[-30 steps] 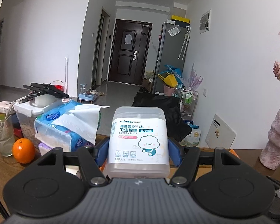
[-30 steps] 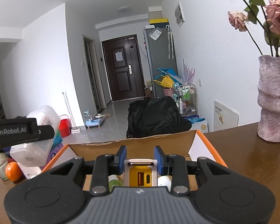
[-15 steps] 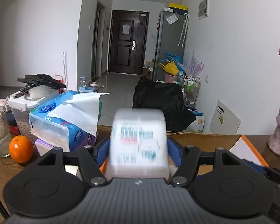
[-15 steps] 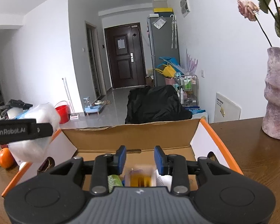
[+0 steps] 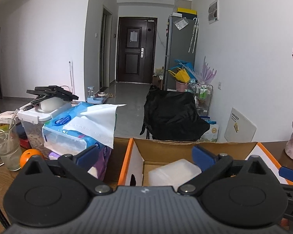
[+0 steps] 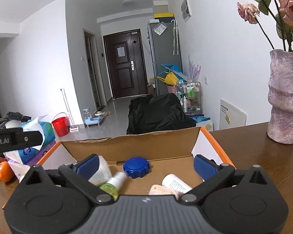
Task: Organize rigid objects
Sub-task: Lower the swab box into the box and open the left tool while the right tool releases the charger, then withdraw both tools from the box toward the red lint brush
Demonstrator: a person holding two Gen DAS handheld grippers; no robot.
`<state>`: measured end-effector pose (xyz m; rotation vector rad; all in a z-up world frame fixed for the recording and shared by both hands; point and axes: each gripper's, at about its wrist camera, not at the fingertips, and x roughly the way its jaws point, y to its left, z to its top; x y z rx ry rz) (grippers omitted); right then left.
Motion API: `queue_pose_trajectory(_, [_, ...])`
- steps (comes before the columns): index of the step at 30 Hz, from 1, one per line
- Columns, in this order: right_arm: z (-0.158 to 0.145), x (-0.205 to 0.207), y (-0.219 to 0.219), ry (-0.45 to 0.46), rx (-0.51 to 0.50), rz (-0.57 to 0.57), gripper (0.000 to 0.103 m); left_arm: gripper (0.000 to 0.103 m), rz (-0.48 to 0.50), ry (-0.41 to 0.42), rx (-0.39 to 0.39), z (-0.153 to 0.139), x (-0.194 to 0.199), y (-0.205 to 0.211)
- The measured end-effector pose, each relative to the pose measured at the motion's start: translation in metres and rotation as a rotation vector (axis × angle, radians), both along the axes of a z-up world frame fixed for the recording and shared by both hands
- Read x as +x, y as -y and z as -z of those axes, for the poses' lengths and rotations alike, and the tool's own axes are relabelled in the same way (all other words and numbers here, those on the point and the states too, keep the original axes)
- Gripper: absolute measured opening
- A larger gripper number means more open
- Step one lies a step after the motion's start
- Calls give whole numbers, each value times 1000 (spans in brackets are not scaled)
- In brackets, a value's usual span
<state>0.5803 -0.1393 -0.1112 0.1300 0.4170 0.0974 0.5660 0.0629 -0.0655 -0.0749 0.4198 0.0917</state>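
Both grippers' jaws have just been opening. The left gripper point(image 5: 144, 156), clamped earlier on the white "COTTON BUDS" tub point(image 5: 173, 171), stands apart; the tub lies in the orange-edged cardboard box point(image 6: 138, 142). The right gripper point(image 6: 144, 164) gapes empty, its yellow gadget gone from view. "obot.AI" is legible at left.

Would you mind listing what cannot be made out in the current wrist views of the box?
- Left wrist view: the white container in the cardboard box is cut off below by the left gripper body; no label shows.
- Right wrist view: the green-capped bottle and the white tube disappear under the right gripper body; the tube's print is too small to read.
- Right wrist view: the pale item beside the tube cannot be identified.
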Motion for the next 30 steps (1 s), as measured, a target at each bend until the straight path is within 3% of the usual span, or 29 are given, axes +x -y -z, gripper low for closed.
queue_pose_trajectory(18, [1, -43, 10, 4, -43, 0, 103, 103, -12, 15, -11, -7, -48, -14])
queue_pose_trajectory(30, [3, -95, 23, 16, -88, -1, 103, 103, -23, -22, -8, 7, -88, -18])
